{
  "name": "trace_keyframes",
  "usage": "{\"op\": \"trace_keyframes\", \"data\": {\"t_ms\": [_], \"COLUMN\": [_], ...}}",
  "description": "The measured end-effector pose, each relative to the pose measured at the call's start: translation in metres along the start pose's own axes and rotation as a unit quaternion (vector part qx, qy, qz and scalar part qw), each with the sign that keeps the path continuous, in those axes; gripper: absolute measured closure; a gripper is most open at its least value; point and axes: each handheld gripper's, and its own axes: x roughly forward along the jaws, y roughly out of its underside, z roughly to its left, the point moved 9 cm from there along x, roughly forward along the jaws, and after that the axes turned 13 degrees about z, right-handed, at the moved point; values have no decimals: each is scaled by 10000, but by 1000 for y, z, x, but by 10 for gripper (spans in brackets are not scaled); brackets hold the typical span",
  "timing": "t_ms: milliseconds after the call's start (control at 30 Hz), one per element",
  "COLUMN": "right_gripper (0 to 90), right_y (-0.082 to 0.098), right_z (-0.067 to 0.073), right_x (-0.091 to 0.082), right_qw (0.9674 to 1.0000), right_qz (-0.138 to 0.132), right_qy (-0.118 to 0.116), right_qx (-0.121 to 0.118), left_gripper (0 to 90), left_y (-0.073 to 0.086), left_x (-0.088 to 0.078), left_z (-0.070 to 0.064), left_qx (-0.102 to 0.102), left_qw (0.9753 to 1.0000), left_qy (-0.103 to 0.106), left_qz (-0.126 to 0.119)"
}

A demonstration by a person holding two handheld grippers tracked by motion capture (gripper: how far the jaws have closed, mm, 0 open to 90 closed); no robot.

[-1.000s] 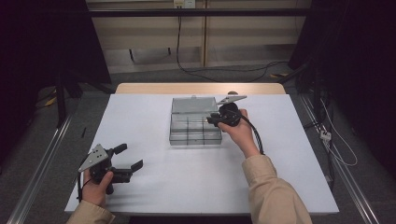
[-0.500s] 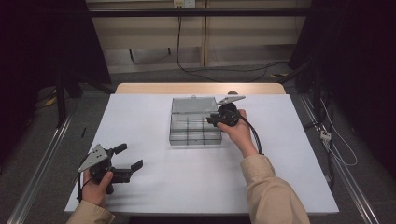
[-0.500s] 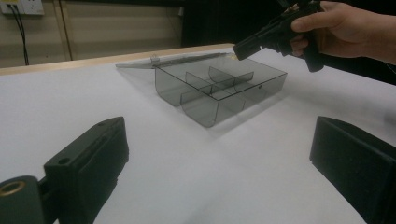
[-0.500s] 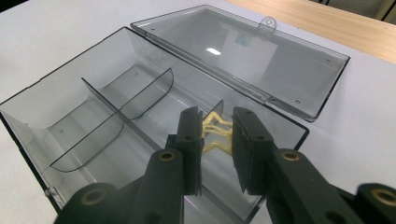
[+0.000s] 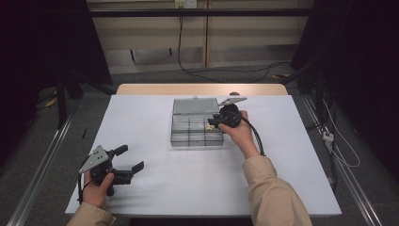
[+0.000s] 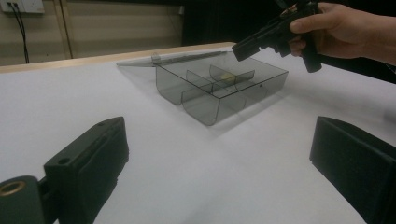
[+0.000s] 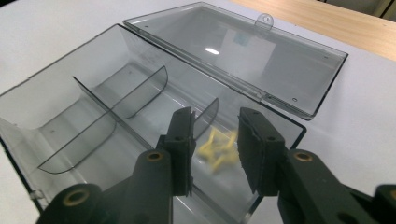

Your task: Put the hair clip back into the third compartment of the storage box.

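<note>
A clear grey compartment box (image 5: 188, 141) lies open mid-table, its lid (image 5: 195, 106) flat behind it. My right gripper (image 5: 212, 123) hangs over the box's right rear compartment. Its jaws have just been opening and stand a little apart, pressing on nothing (image 7: 215, 123). Below the gap, a small yellow piece (image 7: 217, 149) shows blurred inside that compartment, also seen as a yellow speck (image 5: 209, 126) from above. My left gripper (image 5: 132, 157) rests near the table's front left, open and holding nothing (image 6: 219, 130). From there the box (image 6: 201, 105) and the right gripper (image 6: 240, 49) sit ahead.
The white table top (image 5: 282, 155) ends in a wooden strip (image 5: 141, 89) at the back. Cables (image 5: 226, 70) lie on the floor behind, and a metal rail (image 5: 42, 165) runs along the left side.
A small yellow piece now shows in the box under the right gripper's jaws. Both hands stay about where they were.
</note>
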Motion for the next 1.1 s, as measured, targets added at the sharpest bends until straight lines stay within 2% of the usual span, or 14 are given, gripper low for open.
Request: {"op": "trace_keyframes", "data": {"t_ms": [167,267,333,433,633,867,1100], "right_gripper": [546,450,416,297,201,174,167], "right_y": [-1,0,0,3,15,37,62], "right_z": [1,3,6,12,24,34,37], "right_x": [-5,-9,-14,-21,-43,-63,-71], "right_qw": [10000,9999,9998,9998,9995,9991,9994], "right_qz": [-39,-37,-69,-77,-273,-385,-346], "right_qy": [41,-6,-71,-86,-99,-136,-58], "right_qx": [57,144,157,169,157,123,74], "left_gripper": [42,42,42,42,42,42,42], "left_y": [0,0,0,0,2,2,2], "left_x": [0,0,0,-2,-2,-1,-1], "left_z": [-1,0,0,-1,0,-1,-1], "left_qx": [20,30,27,68,68,64,22], "left_qw": [10000,10000,10000,10000,10000,9999,10000], "left_qy": [20,8,5,0,-16,-28,-37], "left_qz": [4,0,14,19,63,94,79]}}
